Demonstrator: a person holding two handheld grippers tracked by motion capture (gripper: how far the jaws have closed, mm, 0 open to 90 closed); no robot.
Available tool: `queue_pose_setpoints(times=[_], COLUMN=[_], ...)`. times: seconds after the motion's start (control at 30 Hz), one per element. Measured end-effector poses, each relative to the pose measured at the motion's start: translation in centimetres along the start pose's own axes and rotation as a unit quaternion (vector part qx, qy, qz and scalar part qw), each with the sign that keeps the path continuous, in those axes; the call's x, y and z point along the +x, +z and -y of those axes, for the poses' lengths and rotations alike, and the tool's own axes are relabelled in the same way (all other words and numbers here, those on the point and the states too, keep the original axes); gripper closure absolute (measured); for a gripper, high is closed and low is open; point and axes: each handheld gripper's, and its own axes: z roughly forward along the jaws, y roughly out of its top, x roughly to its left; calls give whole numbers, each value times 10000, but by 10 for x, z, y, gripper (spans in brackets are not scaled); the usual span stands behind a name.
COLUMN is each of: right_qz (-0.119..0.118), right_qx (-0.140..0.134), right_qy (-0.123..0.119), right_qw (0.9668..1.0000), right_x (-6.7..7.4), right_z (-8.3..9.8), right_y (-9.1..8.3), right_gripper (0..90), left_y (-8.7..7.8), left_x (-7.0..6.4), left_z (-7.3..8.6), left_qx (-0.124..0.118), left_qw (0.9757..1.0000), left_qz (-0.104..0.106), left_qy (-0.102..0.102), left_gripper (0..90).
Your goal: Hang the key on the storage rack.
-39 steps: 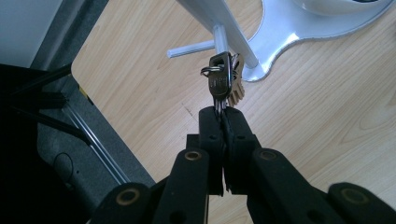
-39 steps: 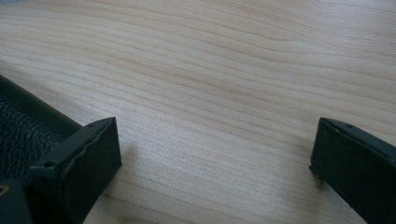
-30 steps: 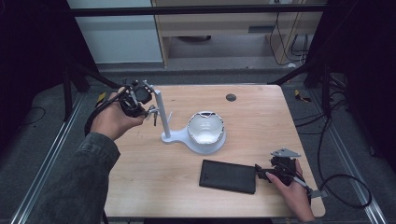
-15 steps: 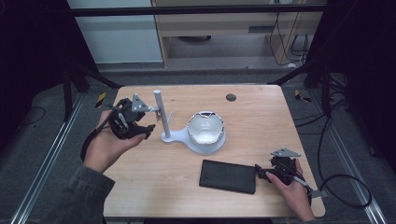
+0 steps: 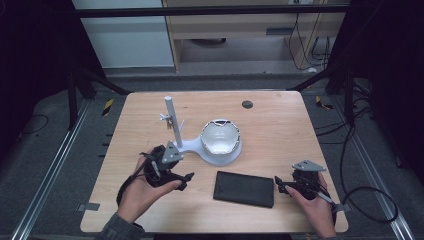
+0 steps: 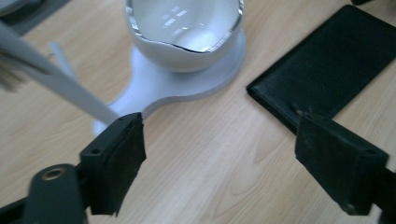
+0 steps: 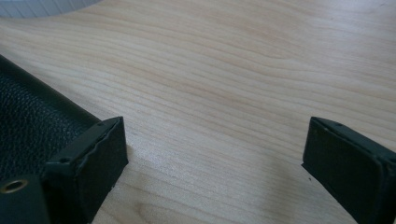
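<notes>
The black case (image 5: 244, 188) lies flat on the table (image 5: 280, 130) at six o'clock from the white stand (image 5: 218, 150). My right gripper (image 5: 283, 184) sits just off its three o'clock end, jaws wide and empty; my left gripper (image 5: 186, 178), also wide and holding nothing, hovers at its nine o'clock. I judge this the approach to grasp: next, each gripper must close in on its end of the case and pinch

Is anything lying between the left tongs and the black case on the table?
Nothing visible: bare wood separates the open left tongs from the black case. The white stand sits farther back, off that line.
</notes>
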Motion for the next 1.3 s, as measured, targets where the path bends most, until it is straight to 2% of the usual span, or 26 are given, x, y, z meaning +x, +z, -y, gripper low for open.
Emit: queue_pose_setpoints(times=[0.07,0.27,0.37,0.5,0.63,0.73,0.87,1.03,1.1,1.3], right_qz=[49,39,12,33,23,37,53,21,14,-13], right_qx=[-83,-238,-289,-300,-387,-503,-661,-672,-677,-711], right_qy=[-36,-132,-174,-203,-157,-111,-201,-161,-161,-197], right_qw=[9999,9996,9994,9993,9991,9987,9976,9976,9976,9973], right_x=[0,2,3,2,1,2,3,3,3,5], right_z=[0,0,-2,-1,0,1,-2,-3,-3,-3], right_y=[-3,-10,-11,-11,-16,-23,-26,-27,-27,-28], right_gripper=[109,228,240,234,234,280,325,336,334,381], left_y=[12,45,55,68,76,79,84,88,86,88], left_x=[-5,-21,-27,-34,-40,-44,-49,-53,-53,-51], left_z=[4,16,18,21,24,27,32,35,36,41], left_qx=[24,-9,-90,-2,1,24,157,218,259,430], left_qw=[9999,9987,9978,9968,9955,9950,9942,9940,9943,9935], left_qz=[159,506,648,794,950,1001,1058,1062,1011,1030], left_qy=[-13,-73,-99,39,-13,39,123,176,223,212], left_gripper=[207,389,473,549,612,669,737,814,818,876])
